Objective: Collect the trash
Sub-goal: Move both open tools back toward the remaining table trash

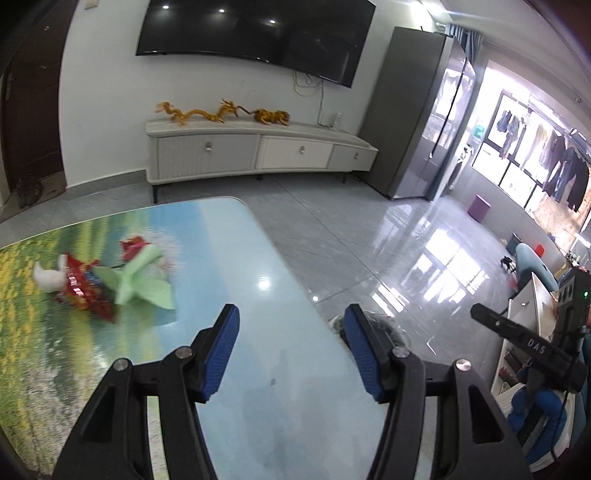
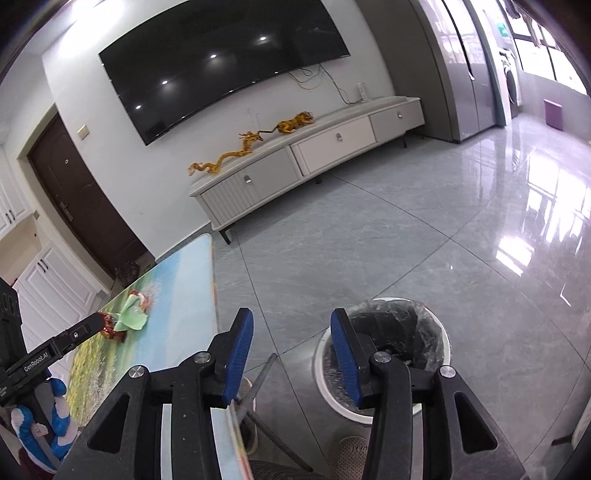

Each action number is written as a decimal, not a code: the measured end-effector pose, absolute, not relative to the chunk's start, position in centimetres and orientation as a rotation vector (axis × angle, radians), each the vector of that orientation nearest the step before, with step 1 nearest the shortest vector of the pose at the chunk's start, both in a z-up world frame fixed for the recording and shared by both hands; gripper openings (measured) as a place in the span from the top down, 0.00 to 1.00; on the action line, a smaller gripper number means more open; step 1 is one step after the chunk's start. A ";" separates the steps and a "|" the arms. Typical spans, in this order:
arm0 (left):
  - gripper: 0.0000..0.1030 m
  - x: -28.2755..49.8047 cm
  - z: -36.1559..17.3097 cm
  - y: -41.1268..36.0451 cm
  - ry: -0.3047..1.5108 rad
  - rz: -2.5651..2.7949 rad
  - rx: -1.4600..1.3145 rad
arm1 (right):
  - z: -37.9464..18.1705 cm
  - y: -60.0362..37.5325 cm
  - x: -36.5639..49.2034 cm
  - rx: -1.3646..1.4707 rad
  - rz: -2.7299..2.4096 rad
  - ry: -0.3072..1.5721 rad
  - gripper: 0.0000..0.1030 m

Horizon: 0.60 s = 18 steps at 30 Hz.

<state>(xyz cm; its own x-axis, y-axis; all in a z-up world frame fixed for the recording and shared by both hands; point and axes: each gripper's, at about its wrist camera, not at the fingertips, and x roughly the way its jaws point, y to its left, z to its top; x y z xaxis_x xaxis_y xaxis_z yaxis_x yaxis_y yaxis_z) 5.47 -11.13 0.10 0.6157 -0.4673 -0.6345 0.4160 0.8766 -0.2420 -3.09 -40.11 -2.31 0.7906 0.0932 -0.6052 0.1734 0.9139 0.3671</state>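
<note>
A pile of trash lies on the picture-printed table (image 1: 229, 266): a red snack wrapper (image 1: 79, 290), a pale green paper (image 1: 142, 284) and a white crumpled tissue (image 1: 46, 277). My left gripper (image 1: 291, 347) is open and empty, above the table's near right part, well short of the pile. My right gripper (image 2: 291, 350) is open and empty, off the table's right edge, just left of a white trash bin (image 2: 384, 354) with a black liner on the floor. The pile also shows in the right wrist view (image 2: 127, 319). The bin is mostly hidden in the left wrist view.
A low white TV cabinet (image 1: 255, 147) with golden dragon figures stands under a wall TV (image 1: 255, 33). A grey fridge (image 1: 417, 110) is at the right. The tiled floor (image 2: 424, 240) spreads beyond the table. Metal legs (image 2: 258, 391) show under the table edge.
</note>
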 end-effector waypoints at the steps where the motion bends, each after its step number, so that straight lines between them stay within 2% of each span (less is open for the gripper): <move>1: 0.44 5.2 0.2 -10.2 0.745 -0.498 -0.080 | -1.9 -39.5 -3.1 0.413 -0.038 0.659 0.60; 12: 0.45 1.9 2.3 1.1 0.599 -0.323 -0.156 | 2.7 -33.0 -3.7 0.306 0.070 0.586 0.56; 18: 0.44 0.0 3.0 7.0 0.599 -0.236 -0.181 | 4.1 -29.0 -3.6 0.252 0.155 0.562 0.54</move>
